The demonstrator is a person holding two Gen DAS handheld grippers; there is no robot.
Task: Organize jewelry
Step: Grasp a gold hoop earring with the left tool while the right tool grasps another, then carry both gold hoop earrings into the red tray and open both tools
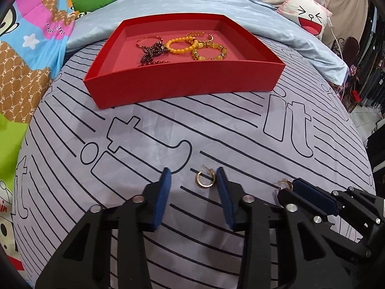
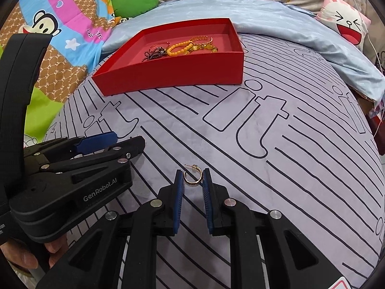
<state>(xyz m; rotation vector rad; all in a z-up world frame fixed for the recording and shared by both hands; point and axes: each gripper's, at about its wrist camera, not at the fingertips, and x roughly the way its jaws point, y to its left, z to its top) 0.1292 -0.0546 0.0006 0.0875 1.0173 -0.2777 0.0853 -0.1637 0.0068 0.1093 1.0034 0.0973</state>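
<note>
Bracelets [image 1: 185, 45] already lie in the red box [image 1: 182, 89] at twelve o'clock. Two earrings wait on the bed: one [image 1: 205, 180] between the open left claw [image 1: 193, 180], one [image 2: 192, 177] between the open right claw [image 2: 192, 180].

Red tray [image 1: 154, 89], paler pink-red inside, holding yellow bead bracelets [image 1: 179, 45], dark garnet beads [image 1: 154, 50] and gold bangles [image 1: 199, 36]. Lavender-grey bed sheet [image 1: 149, 130] with black stripes and outlined letters. Pale blue quilt [image 1: 168, 2]. Gold hoop earrings [image 1: 205, 180]. Black tongs [image 2: 192, 180] with blue pads [image 2: 178, 200].
</note>
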